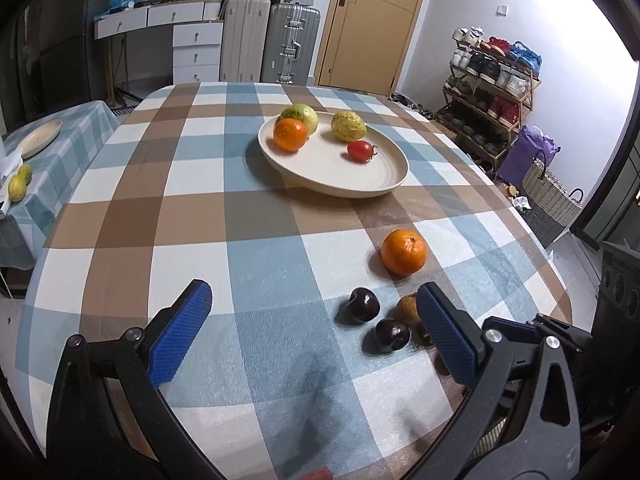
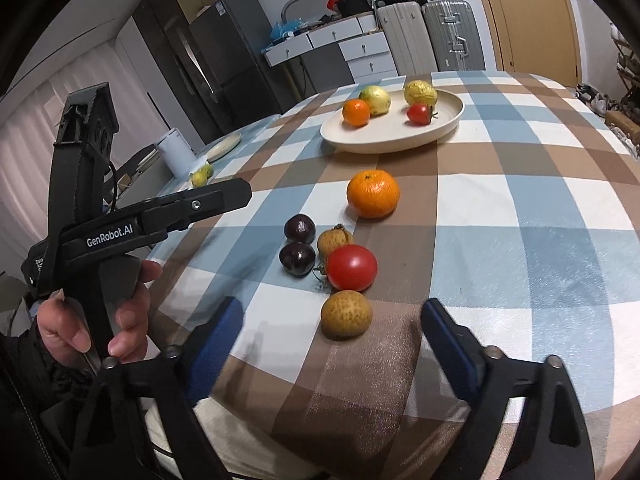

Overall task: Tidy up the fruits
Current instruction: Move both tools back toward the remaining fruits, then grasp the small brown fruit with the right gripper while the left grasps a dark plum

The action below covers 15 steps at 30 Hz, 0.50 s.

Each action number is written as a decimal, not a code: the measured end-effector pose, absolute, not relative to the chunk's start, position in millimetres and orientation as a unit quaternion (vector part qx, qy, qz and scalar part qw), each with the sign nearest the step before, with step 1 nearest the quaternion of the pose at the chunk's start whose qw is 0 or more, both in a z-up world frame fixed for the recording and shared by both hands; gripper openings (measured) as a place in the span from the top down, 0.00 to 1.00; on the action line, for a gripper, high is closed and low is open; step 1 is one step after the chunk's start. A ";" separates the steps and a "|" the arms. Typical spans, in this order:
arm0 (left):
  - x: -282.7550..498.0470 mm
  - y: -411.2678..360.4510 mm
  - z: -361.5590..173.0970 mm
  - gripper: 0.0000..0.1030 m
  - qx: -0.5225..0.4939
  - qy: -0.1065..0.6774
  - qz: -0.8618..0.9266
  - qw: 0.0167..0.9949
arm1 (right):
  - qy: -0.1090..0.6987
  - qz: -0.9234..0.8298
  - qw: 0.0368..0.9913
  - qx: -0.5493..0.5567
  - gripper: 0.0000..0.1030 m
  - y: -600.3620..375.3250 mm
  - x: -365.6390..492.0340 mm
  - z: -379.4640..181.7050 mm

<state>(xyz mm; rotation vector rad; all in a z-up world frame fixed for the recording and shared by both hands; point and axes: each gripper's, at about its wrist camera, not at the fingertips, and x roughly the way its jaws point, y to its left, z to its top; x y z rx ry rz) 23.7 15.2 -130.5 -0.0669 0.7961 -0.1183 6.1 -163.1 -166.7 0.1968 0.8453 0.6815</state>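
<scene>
One longan (image 2: 346, 314) before right hand-held gripper (image 2: 328, 344)

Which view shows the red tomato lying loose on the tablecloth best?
The right wrist view: the loose tomato sits whole and unobstructed among the longans and dark plums, just ahead of the open right gripper. The left wrist view does not clearly show it; the left gripper's right finger covers that spot.

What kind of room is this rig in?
Probably a lived-in home, a dining or entry area: a checked-cloth table with a fruit plate, a shoe rack by the door, suitcases against the wall.
</scene>
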 end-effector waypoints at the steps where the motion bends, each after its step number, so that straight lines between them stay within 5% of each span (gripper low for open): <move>1: 23.4 15.4 -131.4 0.01 -0.032 0.388 -0.057 0.919 | 0.403 0.323 0.851 0.093 0.20 -162.4 6.7 -168.1; 8: 24.3 16.5 -135.7 0.01 -0.033 0.394 -0.060 0.916 | 0.405 0.324 0.850 0.093 0.43 -160.3 9.3 -171.5; 13: 25.3 18.1 -136.2 0.01 -0.036 0.394 -0.056 0.917 | 0.408 0.323 0.849 0.084 0.72 -157.5 10.0 -173.6; 15: 27.0 20.0 -136.7 0.01 -0.038 0.397 -0.055 0.916 | 0.409 0.327 0.847 0.090 0.72 -158.8 10.9 -174.7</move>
